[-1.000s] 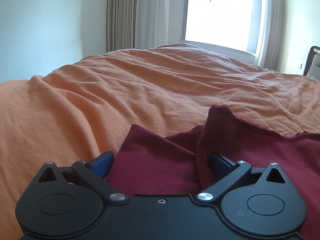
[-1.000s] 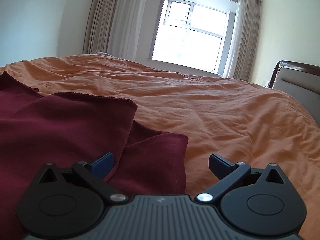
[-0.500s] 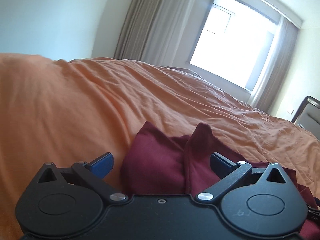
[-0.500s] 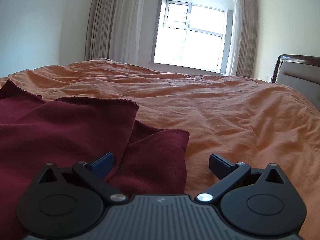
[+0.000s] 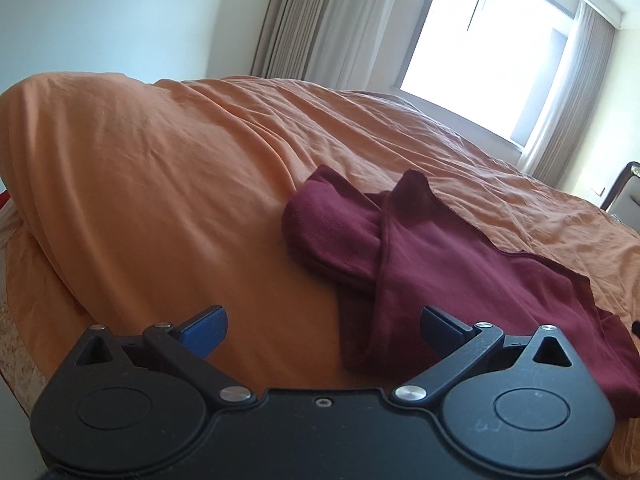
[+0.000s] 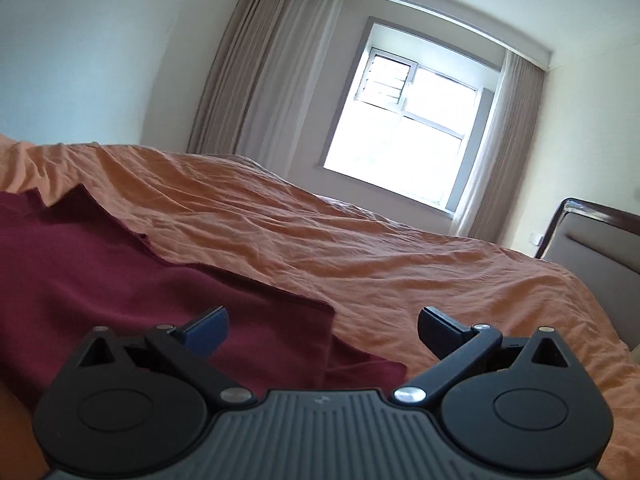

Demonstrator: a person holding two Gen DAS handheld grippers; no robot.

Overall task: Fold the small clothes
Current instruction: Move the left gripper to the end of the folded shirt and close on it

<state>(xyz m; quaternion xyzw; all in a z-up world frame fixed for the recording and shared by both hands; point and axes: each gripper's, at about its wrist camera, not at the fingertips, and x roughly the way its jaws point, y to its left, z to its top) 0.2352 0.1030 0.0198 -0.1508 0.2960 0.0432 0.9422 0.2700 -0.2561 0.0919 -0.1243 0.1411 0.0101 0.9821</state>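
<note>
Presently, the left gripper [image 5: 322, 330] stands with its jaws spread wide and nothing between them; its blue fingertips [image 5: 206, 328] sit apart over the orange bedcover [image 5: 160, 184], the right-hand tip lying in front of the near edge of the maroon garment [image 5: 432, 256] without visibly touching it. The right gripper [image 6: 322, 328] is likewise parted wide and holds nothing; its left tip shows in front of the maroon garment [image 6: 120, 276] and its right tip in front of the bare orange bedcover [image 6: 400, 248]. Whether either tip rests on the cloth cannot be told. The garment lies on the bed, partly folded: in the left wrist view a rolled or doubled portion sits at its far left end, with a flap laid diagonally over it and a raw-looking hem running off to the right. In the right wrist view the garment fills the lower left, its upper layer ending in a square corner just ahead of the gripper, with a lower layer showing beneath that corner. The bedcover is creased throughout. Beyond the bed stands a bright window [image 6: 408, 132] flanked by beige curtains [image 6: 256, 80], and a padded headboard [image 6: 600, 248] with a dark frame at the far right. No brand, label or legible writing shows on the garment or the bedding; a small moulded mark on the right gripper's ribbed housing is too small to read
</note>
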